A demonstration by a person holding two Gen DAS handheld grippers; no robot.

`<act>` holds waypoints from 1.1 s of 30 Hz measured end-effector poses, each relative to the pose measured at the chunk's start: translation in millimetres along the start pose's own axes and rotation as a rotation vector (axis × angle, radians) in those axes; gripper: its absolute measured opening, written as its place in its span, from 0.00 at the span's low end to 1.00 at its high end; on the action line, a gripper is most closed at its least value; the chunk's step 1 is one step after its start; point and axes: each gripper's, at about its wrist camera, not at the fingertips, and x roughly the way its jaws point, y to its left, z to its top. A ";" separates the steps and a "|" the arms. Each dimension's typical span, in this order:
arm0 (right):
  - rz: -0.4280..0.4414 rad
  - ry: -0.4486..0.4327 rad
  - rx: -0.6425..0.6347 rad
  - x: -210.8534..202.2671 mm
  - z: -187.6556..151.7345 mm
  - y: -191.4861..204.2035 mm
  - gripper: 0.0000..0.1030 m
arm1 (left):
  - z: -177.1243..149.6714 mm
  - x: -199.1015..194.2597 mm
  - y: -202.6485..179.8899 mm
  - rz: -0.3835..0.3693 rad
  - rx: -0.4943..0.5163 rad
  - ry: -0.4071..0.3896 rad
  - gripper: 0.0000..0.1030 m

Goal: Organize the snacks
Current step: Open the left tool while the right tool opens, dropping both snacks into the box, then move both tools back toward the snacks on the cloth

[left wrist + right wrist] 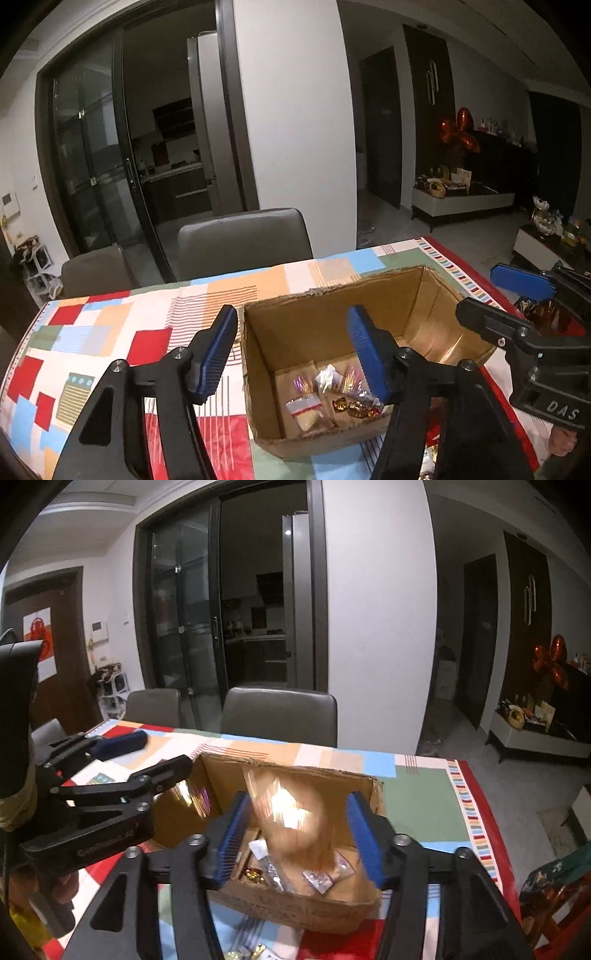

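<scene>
- Left wrist view: the left claw [295, 354] stands half open with nothing between its blue pads. Its right pad hangs over the open cardboard box [436, 295]; its left pad sits over the patterned counter [110, 332], outside the box's left wall. Straight below and just ahead, on the box floor, lie the wrapped snacks [332, 395]: small clear packets and gold-foil sweets, gathered toward the near wall. The right claw [517, 295] reaches in from the right edge, over the box's right side.
- Right wrist view: the right claw [295, 834] is also half open. Between its pads, but touching neither as far as I can tell, a glossy amber packet [291, 812] shows as a bright blur, upright in its long axis, directly above the box [295, 908] interior. More snacks [317, 877] lie on the floor beneath it. The left claw [147, 757] sits to the left, by the box's left rim.
- Judgement: the packet looks freed over the box, so the right claw is the nearer one, and the drop line runs straight down.
</scene>
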 end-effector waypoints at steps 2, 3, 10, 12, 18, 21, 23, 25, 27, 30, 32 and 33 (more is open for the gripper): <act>-0.003 0.001 -0.002 -3.7 -2.9 -0.9 0.56 | -3.7 -5.0 -1.2 -0.002 -0.004 0.006 0.62; -0.003 0.000 -0.001 -7.1 -4.7 -1.5 0.56 | -5.9 -9.9 -2.8 0.001 -0.003 0.002 0.62; -0.014 -0.015 0.004 -31.2 -13.4 -3.1 0.56 | -14.6 -44.0 -10.6 -0.008 0.015 -0.051 0.62; -0.014 -0.027 0.013 -41.6 -16.3 -3.3 0.56 | -14.2 -52.5 -11.2 -0.012 0.018 -0.064 0.62; -0.016 -0.070 0.037 -70.2 -28.5 -0.2 0.56 | -25.3 -78.1 -18.8 -0.040 0.040 -0.092 0.63; -0.022 -0.089 0.060 -81.9 -37.0 0.9 0.56 | -32.2 -87.8 -19.8 -0.052 0.043 -0.102 0.63; -0.028 -0.095 0.072 -87.2 -43.2 1.5 0.56 | -38.4 -94.8 -21.1 -0.062 0.050 -0.112 0.63; -0.031 -0.098 0.079 -91.4 -48.4 1.9 0.56 | -41.7 -98.9 -23.6 -0.067 0.061 -0.115 0.63; -0.030 -0.095 0.089 -93.7 -54.5 3.0 0.56 | -43.9 -101.5 -24.3 -0.068 0.067 -0.121 0.63; -0.032 -0.081 0.103 -95.0 -65.4 2.2 0.56 | -51.7 -104.3 -26.6 -0.074 0.077 -0.123 0.63; -0.032 -0.067 0.111 -93.2 -72.2 2.8 0.56 | -58.1 -103.9 -27.0 -0.079 0.088 -0.120 0.63; -0.034 -0.055 0.118 -91.3 -76.8 1.9 0.56 | -62.0 -103.2 -27.4 -0.076 0.094 -0.116 0.63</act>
